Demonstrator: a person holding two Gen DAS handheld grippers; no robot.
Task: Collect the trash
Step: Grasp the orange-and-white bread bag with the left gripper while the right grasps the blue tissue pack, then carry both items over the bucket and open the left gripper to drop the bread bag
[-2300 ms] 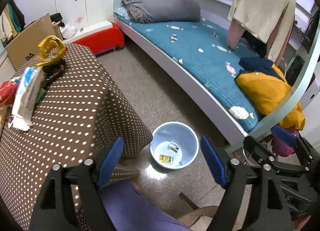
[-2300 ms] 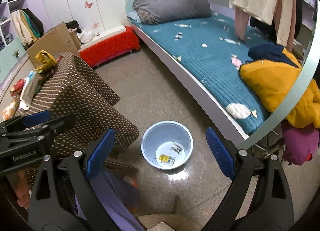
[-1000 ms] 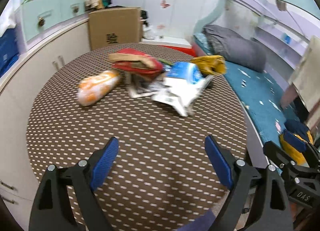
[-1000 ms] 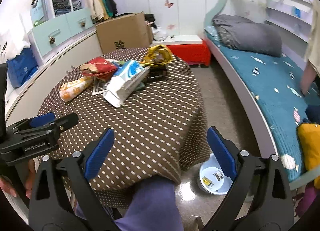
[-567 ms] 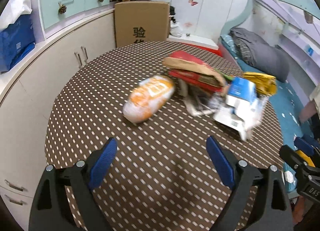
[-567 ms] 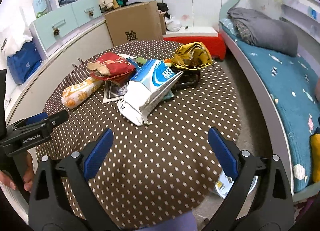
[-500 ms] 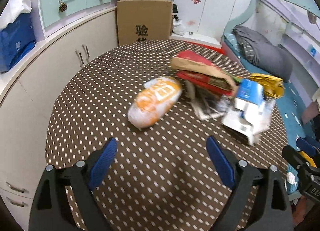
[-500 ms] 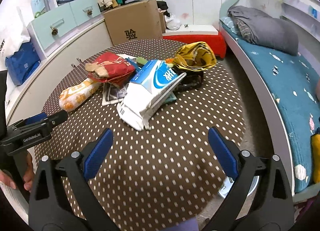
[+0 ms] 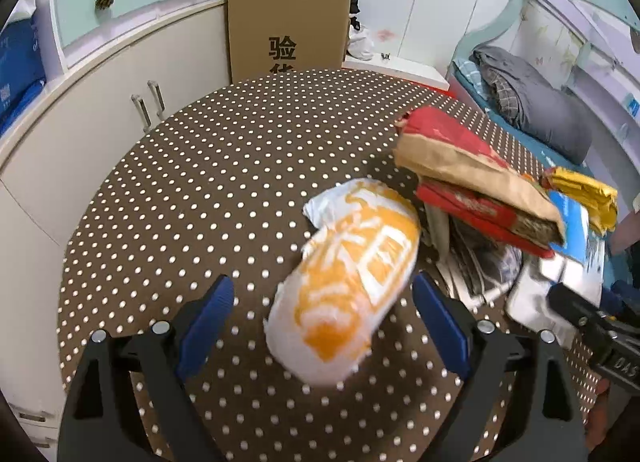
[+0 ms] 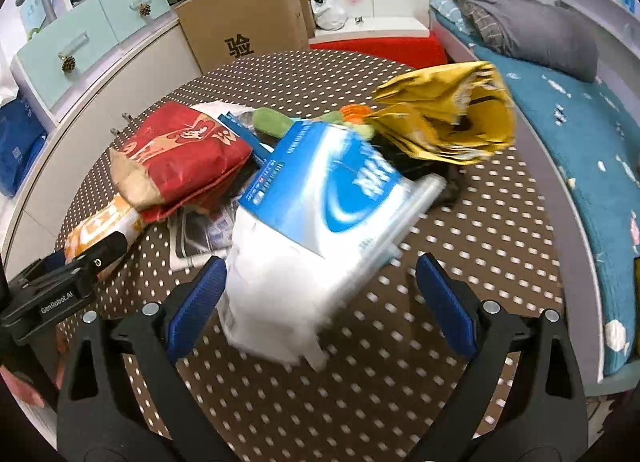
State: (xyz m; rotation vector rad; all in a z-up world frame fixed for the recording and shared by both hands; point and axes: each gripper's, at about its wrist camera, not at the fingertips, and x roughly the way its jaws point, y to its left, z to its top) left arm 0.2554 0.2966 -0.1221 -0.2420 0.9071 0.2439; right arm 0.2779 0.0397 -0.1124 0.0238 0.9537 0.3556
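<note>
A pile of trash lies on the round brown polka-dot table (image 9: 208,190). In the left wrist view an orange-and-white snack bag (image 9: 352,286) sits between the wide-open jaws of my left gripper (image 9: 320,318), whose blue pads stand clear of it. Behind it lies a red paper bag (image 9: 460,158). In the right wrist view a blue-and-white pack (image 10: 320,230) lies between the open jaws of my right gripper (image 10: 320,302), untouched. A crumpled yellow bag (image 10: 448,118) and the red paper bag (image 10: 180,154) flank it. The left gripper (image 10: 80,274) shows at the left edge.
A cardboard box (image 9: 286,28) stands behind the table against white cupboards (image 9: 112,90). A bed with a teal cover (image 10: 592,150) and grey bedding (image 10: 524,26) runs along the right. A red low bench (image 10: 384,48) sits beyond the table.
Both grippers have come down and forward toward the table. The orange snack bag now fills the space between the left jaws; the blue-and-white pack now sits between the right jaws.
</note>
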